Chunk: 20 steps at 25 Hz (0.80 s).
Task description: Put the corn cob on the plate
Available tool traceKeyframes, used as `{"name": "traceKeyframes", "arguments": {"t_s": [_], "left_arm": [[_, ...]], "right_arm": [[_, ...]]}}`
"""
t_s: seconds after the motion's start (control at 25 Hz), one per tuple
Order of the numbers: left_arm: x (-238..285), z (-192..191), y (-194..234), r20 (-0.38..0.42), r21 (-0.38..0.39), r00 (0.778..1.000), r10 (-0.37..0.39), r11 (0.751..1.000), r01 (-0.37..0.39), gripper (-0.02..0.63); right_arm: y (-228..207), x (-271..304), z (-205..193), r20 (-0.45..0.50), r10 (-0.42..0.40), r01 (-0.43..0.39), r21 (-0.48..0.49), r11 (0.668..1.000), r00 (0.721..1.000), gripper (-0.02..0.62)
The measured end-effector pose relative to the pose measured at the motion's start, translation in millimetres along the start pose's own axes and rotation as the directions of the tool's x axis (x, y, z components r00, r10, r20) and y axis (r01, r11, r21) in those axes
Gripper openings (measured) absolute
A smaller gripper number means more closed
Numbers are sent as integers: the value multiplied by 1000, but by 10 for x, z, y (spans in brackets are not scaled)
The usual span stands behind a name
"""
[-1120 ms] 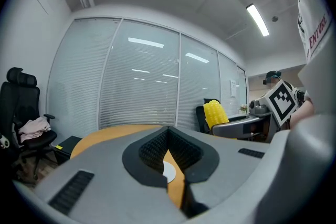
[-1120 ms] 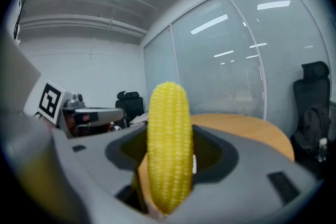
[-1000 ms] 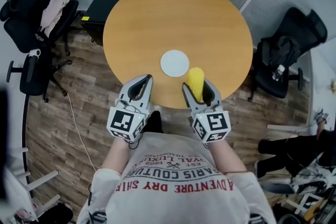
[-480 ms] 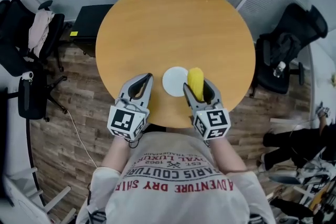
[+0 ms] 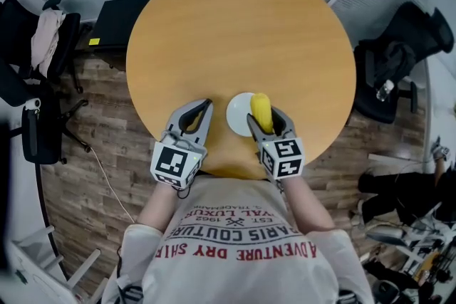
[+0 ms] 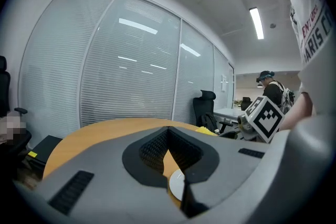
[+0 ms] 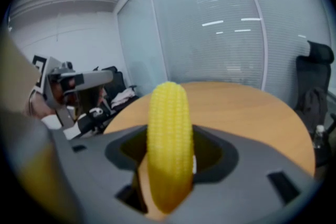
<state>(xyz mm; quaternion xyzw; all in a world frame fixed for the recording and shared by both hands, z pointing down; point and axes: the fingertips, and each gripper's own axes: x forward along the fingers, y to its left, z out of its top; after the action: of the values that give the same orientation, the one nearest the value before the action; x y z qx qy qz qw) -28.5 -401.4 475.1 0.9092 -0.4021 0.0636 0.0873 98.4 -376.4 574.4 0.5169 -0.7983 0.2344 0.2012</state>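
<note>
One corn cob (image 5: pixel 261 110) is the whole job, and it sits clamped in the right claw (image 5: pixel 265 120), whose jaws press on its lower half while the rounded upper end sticks out past the tips. In the right gripper view it rises between the jaws, tilted a little. Holding it low leaves most of the cob free, which I judge will let it lie down cleanly once the jaws part. From the head view the cob overlaps the right part of the white plate (image 5: pixel 238 113), so the carry looks nearly done. Whether the cob already touches the plate I cannot tell.

The plate lies near the person's edge of the round wooden bench (image 5: pixel 242 25), within easy reach. The left claw (image 5: pixel 204 107) hangs just left of the plate with its jaws together at the tips and nothing between them. It seems parked clear of the drop. Next, probably, comes lowering and release.
</note>
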Motion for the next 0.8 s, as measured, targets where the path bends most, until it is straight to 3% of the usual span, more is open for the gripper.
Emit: {"name": "traceKeyframes", "arguments": {"t_s": [0.24,0.48,0.8], "left_arm": [[117,-137,114,-20,-25,1000,-3,1000,2,32],[210,-245,129,-46,-52,999,-12,999,9,32],[213,-341,247,-71,-82,997,1,997,-6,32]], "right_arm": [[-44,361,-321,-129,27,-21,46,999,991,266],[-81,657,-650,-281,48,-38,41,998,959,265],[-91,859,-926,-368,37,-26,37,999,929,267]]}}
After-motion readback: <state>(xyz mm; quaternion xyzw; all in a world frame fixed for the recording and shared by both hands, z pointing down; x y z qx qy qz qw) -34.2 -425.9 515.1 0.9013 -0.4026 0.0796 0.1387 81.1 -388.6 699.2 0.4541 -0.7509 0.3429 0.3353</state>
